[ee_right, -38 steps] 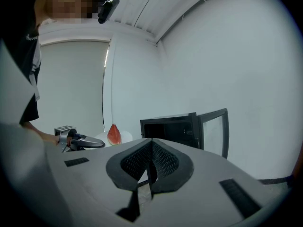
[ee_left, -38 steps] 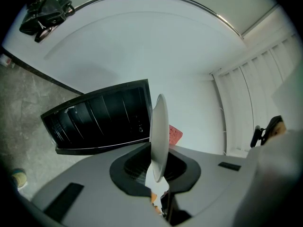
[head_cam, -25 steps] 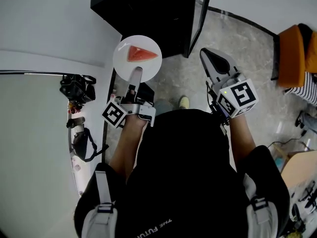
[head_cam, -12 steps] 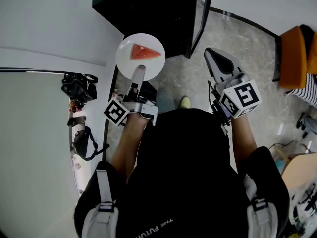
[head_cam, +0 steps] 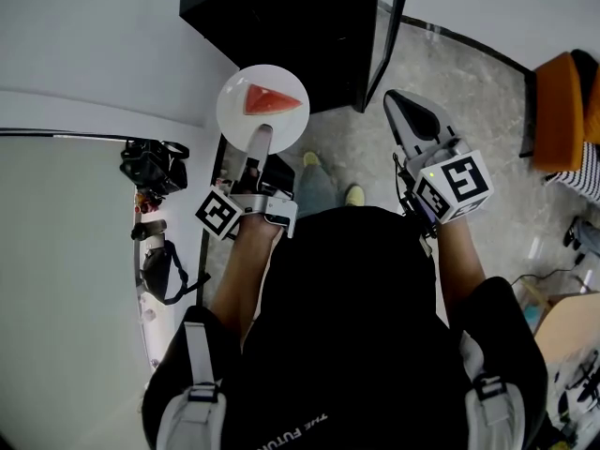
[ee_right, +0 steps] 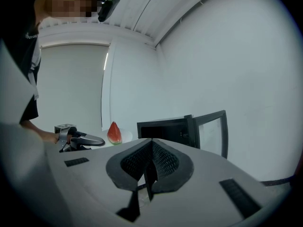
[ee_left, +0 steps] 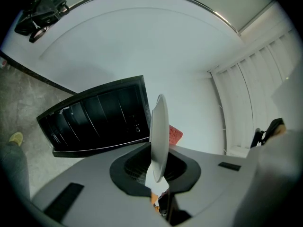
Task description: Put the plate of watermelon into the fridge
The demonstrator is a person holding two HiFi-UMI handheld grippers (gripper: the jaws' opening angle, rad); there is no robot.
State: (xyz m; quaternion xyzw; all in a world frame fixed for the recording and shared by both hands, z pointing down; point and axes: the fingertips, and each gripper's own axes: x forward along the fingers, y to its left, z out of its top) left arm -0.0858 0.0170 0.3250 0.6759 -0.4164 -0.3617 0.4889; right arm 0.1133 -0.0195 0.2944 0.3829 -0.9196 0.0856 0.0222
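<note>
Head view: holding the plate (head_cam: pixel 236 120) of watermelon just outside the open fridge (head_cam: pixel 281 17).
Clamped by its near rim in the left gripper (head_cam: pixel 260 137), jaws shut tight on the edge (plate seen edge-on in the left gripper view, red watermelon slice (head_cam: pixel 272 99) on its far side). Held level in front of the black fridge, door (head_cam: pixel 388 28) swung open on the right, not yet inside. Carrying nothing in the right gripper (head_cam: pixel 397 106), jaws pressed together, poised near the door above the grey floor (head_cam: pixel 459 82).

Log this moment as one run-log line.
left claw: shut on plate rim | watermelon slice: on plate | right claw: shut, empty | fridge: open, plate not yet inside
</note>
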